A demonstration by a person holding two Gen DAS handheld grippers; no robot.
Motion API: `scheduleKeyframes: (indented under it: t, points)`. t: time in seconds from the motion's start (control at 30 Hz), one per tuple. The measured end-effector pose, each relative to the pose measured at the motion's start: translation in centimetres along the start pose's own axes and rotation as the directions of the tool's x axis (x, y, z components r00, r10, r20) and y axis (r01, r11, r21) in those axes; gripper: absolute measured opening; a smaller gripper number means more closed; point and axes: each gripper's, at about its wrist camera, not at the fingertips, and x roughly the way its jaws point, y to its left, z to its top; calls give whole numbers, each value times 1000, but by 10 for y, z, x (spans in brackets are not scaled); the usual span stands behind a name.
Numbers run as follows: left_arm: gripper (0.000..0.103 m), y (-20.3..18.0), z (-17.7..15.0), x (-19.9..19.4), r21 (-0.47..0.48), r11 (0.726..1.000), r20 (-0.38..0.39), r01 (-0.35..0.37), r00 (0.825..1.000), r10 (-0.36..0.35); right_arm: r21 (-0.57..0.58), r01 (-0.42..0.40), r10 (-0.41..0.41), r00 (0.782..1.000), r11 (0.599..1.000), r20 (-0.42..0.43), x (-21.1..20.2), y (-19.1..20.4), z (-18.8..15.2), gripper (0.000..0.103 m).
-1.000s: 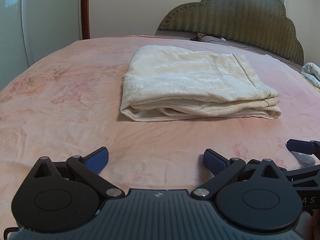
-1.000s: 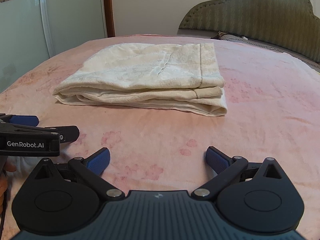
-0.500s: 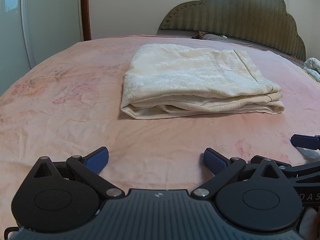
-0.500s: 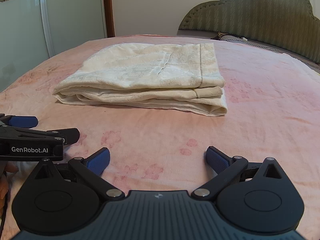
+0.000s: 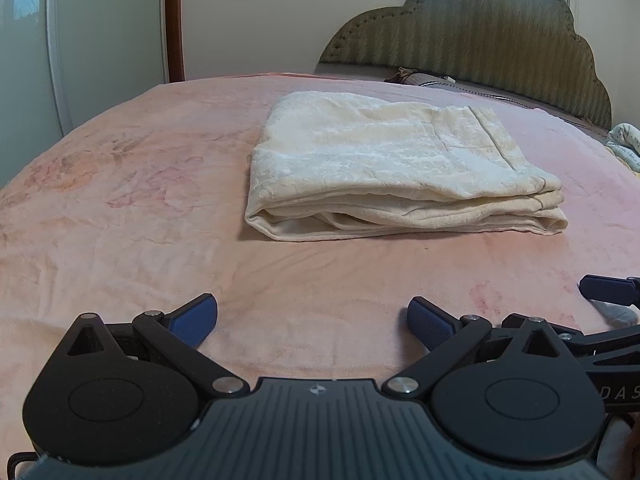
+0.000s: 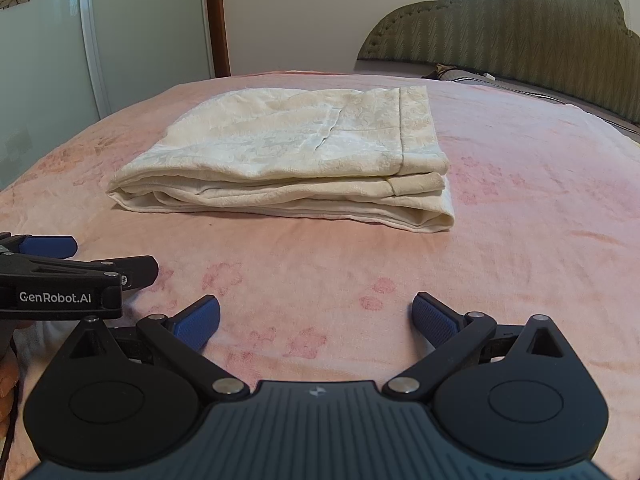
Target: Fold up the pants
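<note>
Little has moved since the earlier frames: both views hold nearly steady. Cream folded fabric pants (image 5: 396, 168) lie stacked at 12 o'clock on pink floral bed blanket (image 5: 120, 208). Left gripper (image 5: 312, 318) and right gripper (image 6: 316, 318) are spread, empty, well apart from them. Folding appears complete.

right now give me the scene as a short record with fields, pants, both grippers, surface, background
pants: cream pants, folded into a flat layered rectangle, lying on the bed
surface: pink floral blanket covering the bed
left gripper: left gripper open, blue fingers spread, holding nothing, short of the pants
right gripper: right gripper open, empty, also short of the pants
contact: neither gripper touches the pants
background: green padded headboard, wardrobe doors with flower motifs
</note>
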Motion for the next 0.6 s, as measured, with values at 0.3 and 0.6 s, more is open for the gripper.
scheduleKeyframes:
  t: [0.3, 0.6]
  points:
    - [103, 0, 0, 1, 3, 1000, -6, -3, 1000, 3, -1, 0, 0, 1000, 1000, 0, 0, 0, 0, 103]
    - [103, 0, 0, 1, 3, 1000, -7, -3, 1000, 3, 1, -1, 1, 1000, 1000, 1, 0, 0, 0, 103]
